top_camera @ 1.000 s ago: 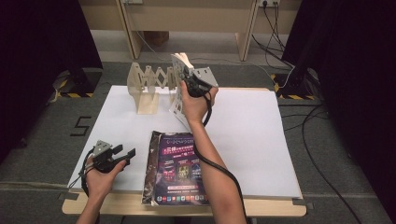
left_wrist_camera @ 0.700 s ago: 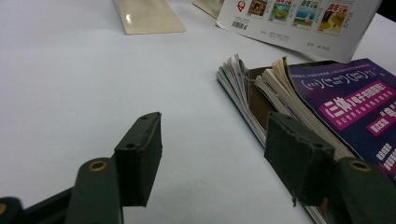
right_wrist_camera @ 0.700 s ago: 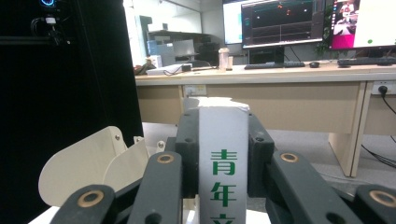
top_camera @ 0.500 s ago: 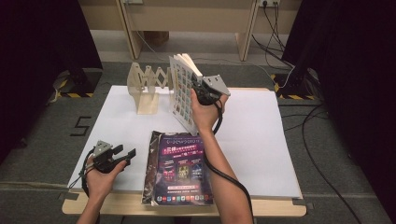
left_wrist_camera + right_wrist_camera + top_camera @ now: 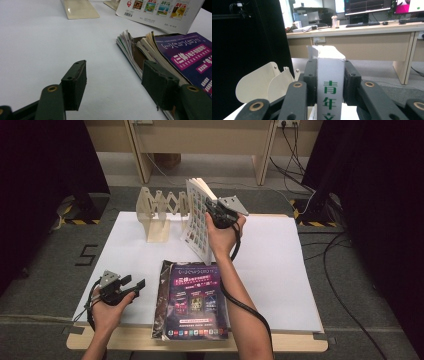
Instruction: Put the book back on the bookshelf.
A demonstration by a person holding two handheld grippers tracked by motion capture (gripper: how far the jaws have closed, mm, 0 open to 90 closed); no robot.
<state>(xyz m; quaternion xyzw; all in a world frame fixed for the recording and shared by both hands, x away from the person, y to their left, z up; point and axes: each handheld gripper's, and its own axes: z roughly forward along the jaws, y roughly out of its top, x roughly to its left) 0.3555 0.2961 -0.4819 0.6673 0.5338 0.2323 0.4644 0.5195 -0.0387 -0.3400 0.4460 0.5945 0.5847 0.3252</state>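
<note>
A thick white book (image 5: 197, 220) with rows of small pictures on its cover stands upright at the table's back. It is just right of the pale wooden folding rack (image 5: 160, 207). My right gripper (image 5: 212, 210) is shut on its spine from above. In the right gripper view the pads (image 5: 310, 75) flank the spine (image 5: 330, 65) with green characters; the jaws have just been opening a little, with the book still between them. A purple magazine (image 5: 195, 300) lies flat at the front. My left gripper (image 5: 136, 282) rests open left of it, its jaws (image 5: 113, 72) holding nothing.
The white table top (image 5: 280, 250) has bare room on the right and left. The rack's curved dividers (image 5: 262, 85) rise left of the held book. The purple magazine's page edges (image 5: 132, 50) lie close to my left gripper. Desks and cables sit beyond the table.
My right hand has shifted to the right with the white book, which now stands more upright with its cover showing. The left hand has stayed put.
</note>
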